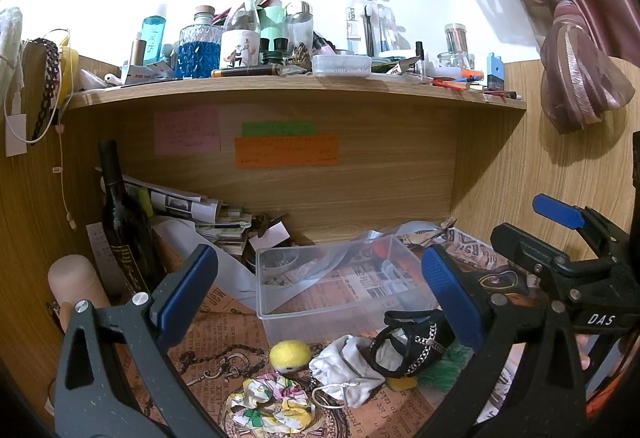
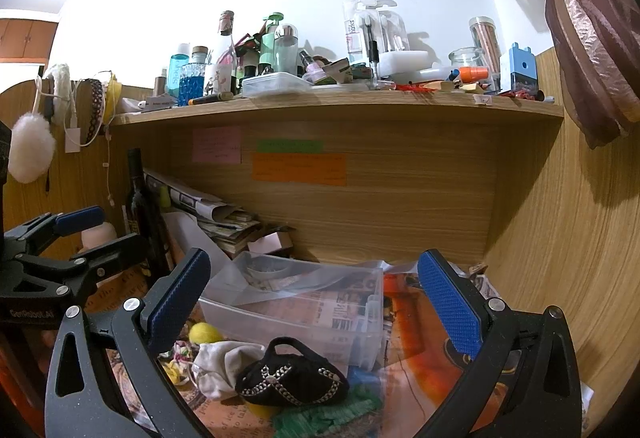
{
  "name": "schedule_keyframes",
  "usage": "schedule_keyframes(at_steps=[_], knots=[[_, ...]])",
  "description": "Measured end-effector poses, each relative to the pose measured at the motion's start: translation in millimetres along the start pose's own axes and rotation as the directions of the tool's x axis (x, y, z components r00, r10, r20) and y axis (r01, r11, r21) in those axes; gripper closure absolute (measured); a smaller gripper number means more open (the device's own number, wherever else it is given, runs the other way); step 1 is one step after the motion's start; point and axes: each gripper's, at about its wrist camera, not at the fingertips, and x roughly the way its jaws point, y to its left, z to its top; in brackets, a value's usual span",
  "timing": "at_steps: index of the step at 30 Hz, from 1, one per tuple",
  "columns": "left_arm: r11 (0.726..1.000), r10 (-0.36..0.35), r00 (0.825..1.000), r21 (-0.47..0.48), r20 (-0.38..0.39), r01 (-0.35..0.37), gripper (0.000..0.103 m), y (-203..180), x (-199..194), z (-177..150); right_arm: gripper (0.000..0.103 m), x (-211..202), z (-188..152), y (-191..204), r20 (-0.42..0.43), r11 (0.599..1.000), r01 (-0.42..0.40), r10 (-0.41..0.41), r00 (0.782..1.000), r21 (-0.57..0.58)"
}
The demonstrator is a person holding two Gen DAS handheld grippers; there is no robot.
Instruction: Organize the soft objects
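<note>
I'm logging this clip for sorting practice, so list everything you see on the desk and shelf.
Clear bin: 1, transparent, desk centre, nearly empty.
Yellow ball: 1, in front of bin.
Floral scrunchie: 1, yellow-white-green, nearest camera.
White pouch: 1, drawstring, right of ball.
Black pouch: 1, chain trim, beside white pouch.
Green fringe: 1, under black pouch.
Wine bottle: 1, dark, upright at left.
Papers: stack, behind bin.
Sticky notes: 3, pink, green, orange, back panel.
Bottles and jars: many, top shelf.
Curtain: 1, mauve, tied, right.
Left gripper: open, above pile.
Right gripper: open, above bin.
</note>
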Motion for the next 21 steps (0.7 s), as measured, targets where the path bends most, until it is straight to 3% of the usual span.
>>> schedule_keyframes(at_steps=[21], knots=[[1.000, 0.000, 1.000, -0.001, 0.000, 0.000, 0.000, -0.2, 0.4, 0.6, 0.000, 0.0, 0.0, 0.9, 0.003, 1.000, -0.002, 0.002, 1.000, 0.003]])
